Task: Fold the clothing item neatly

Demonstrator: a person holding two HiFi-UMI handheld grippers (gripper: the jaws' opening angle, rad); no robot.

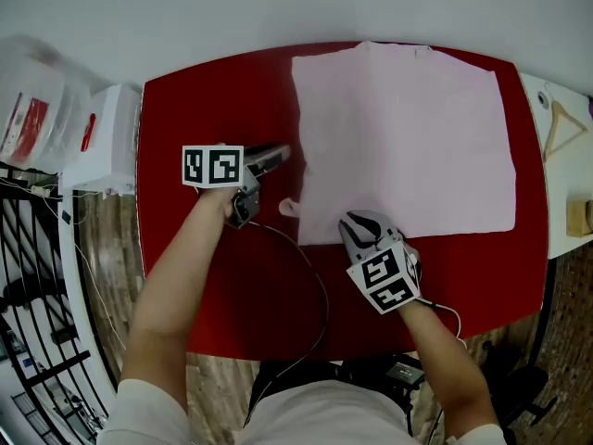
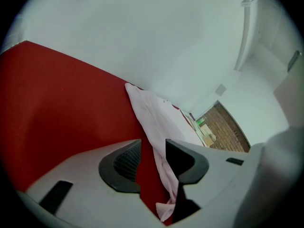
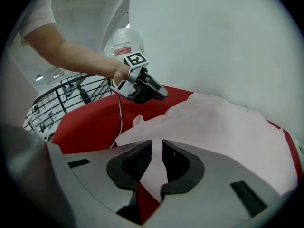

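The left tool [image 2: 153,158]: jaws apart, clear gap, nothing pinched. The edge of the pink garment [image 2: 151,110] runs under the gap, close to the pad on the view's right, with the red bench [image 2: 57,103] showing on the other side. The right tool [image 3: 156,156]: jaws nearly together, just a thin slit, with the garment's near edge seen through it (pads don't look pressed on the cloth). Head view: left tool points at the garment's left edge, just beside it; right tool sits at the near edge. Garment lies spread flat on the bench's far right part, with a small flap [image 1: 289,208] sticking out near its near-left corner. A cable [image 1: 320,295] trails over the bench from the left tool toward the person. Wooden hanger [image 1: 562,130] is off to the right, white containers [image 1: 102,146] to the left.
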